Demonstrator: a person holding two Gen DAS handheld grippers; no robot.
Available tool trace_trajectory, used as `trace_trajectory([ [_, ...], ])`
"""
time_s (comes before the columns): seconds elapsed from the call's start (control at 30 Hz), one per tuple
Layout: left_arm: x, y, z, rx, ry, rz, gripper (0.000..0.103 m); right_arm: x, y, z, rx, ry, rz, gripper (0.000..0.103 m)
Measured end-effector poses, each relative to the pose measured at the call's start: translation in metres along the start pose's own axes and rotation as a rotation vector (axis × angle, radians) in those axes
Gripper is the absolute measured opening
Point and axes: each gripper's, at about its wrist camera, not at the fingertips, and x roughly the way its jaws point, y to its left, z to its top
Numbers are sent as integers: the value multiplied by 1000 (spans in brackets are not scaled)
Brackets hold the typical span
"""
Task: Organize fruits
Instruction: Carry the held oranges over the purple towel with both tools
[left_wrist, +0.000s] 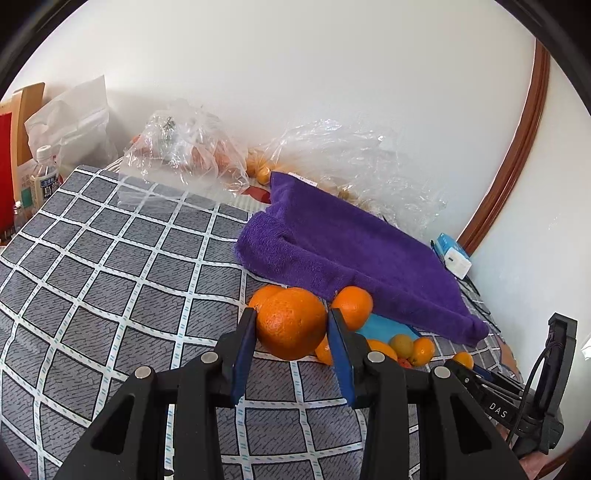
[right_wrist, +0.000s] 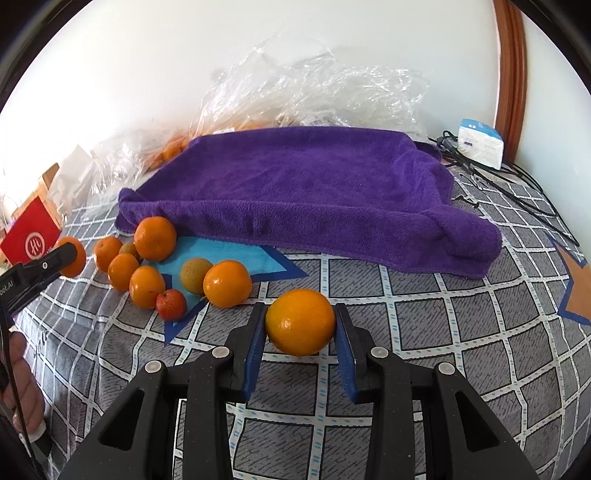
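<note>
My left gripper (left_wrist: 290, 323) is shut on a large orange (left_wrist: 291, 325) and holds it above the checked cloth; that orange also shows at the left edge of the right wrist view (right_wrist: 74, 262). My right gripper (right_wrist: 300, 325) is shut on a yellow-orange fruit (right_wrist: 300, 322) just over the cloth. Several oranges (right_wrist: 154, 238), a greenish fruit (right_wrist: 195, 275) and a small red fruit (right_wrist: 171, 304) lie in a cluster by the front edge of a purple towel (right_wrist: 303, 184). The towel also shows in the left wrist view (left_wrist: 347, 251).
A grey checked cloth (left_wrist: 110, 266) covers the surface. Clear plastic bags with fruit (left_wrist: 192, 155) sit at the back by the wall. A bottle (left_wrist: 42, 177) and red box (right_wrist: 31, 236) stand at the left. A white charger (right_wrist: 480, 144) and cables lie at the right.
</note>
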Motion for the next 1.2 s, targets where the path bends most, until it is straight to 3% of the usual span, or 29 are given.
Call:
trace_trajectory([
  [0.33,-7,-1,-1,-4,-32,6,36,-13,-4,-3,56,-32,-1,35],
  [0.67,-13,-6,4,31,-61,52,36,-36,6,5,-17,-39,-11,35],
  [0.8,-19,-1,16,-16,-60,63,36,-45,5,19,-32,-60,-17,35],
  [1.2,-16,-42,81,50,-124,55,36,-43,-9,80,-28,-132,-24,35],
])
